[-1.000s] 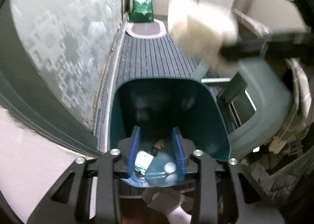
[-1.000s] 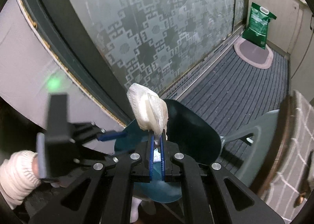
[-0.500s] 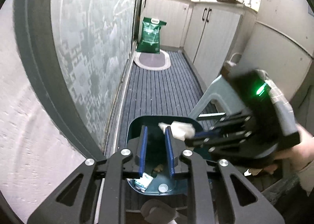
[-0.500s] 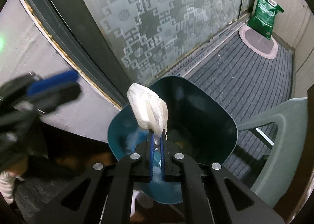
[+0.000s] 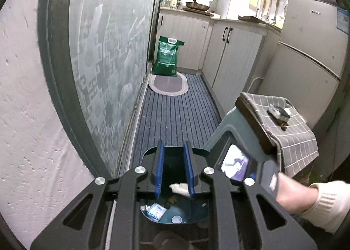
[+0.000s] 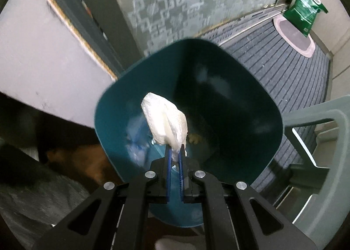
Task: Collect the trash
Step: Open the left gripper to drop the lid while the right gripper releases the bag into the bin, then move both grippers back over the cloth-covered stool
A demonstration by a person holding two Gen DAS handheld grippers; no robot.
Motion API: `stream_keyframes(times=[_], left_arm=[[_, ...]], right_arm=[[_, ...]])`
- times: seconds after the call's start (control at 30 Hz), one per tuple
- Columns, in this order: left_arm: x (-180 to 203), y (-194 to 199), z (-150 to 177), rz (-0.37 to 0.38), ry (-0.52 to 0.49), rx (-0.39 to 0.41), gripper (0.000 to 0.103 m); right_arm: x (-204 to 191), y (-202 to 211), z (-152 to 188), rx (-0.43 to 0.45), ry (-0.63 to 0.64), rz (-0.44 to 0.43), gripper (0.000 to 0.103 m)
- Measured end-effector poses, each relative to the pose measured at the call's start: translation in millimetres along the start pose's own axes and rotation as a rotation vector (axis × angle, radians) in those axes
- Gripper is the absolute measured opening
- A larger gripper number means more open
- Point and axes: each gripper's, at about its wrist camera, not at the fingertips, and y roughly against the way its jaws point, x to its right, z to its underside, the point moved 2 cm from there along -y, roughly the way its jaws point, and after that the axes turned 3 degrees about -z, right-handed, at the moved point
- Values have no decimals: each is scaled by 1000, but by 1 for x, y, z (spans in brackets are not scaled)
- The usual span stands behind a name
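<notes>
Both tongs are black frames with blue ribbed pads. Right tongs [image 6: 174,157] pinch a crumpled white paper towel [image 6: 165,123] tight between the pads, its soft, quilted bulk bulging over the mouth of the bin [image 6: 260,101]. Left tongs [image 5: 173,170] stand a little apart with nothing gripped between them.

Largest in the room is the frosted glass door [image 5: 109,42], etched with a blocky key pattern in a dark frame, beside a rough pale wall [image 5: 24,96]. A dark ribbed mat [image 5: 175,114] runs the length of the narrow kitchen floor to a small oval rug [image 5: 168,85] and an upright green sack [image 5: 167,56] at the far end. White cupboards [image 5: 229,53] and a pale fridge [image 5: 306,57] line the other side.

Near the mat's close end stands the bin, smooth teal plastic, a rounded square. Beside it a grey-green plastic stool [image 5: 221,131] carries a checked grey cloth [image 5: 291,127]. At the bin's bottom lie a small blue-and-white wrapper [image 5: 155,209], a round cap [image 5: 176,219] and brownish scraps [image 6: 194,138]. A hand [image 5: 291,193] in a cream knit cuff shows at the right of the left view.
</notes>
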Motion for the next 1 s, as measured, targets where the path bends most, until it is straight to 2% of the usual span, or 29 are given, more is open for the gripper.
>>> stream_keyframes(times=[0.23, 0.4, 0.7, 0.87, 1.0], left_arm=[[4, 6, -4, 8, 4, 18, 20], [7, 12, -8, 13, 8, 36, 20], [13, 21, -16, 13, 12, 67, 20], [20, 24, -21, 13, 6, 83, 20], [23, 28, -26, 13, 6, 99, 23]], right_arm=[[-3, -16, 11, -52, 26, 38, 10], [-5, -12, 12, -41, 42, 53, 30], [-8, 16, 7, 42, 45, 29, 30], [-8, 47, 3, 124, 48, 17, 23], [-5, 81, -1, 210, 42, 5, 23]])
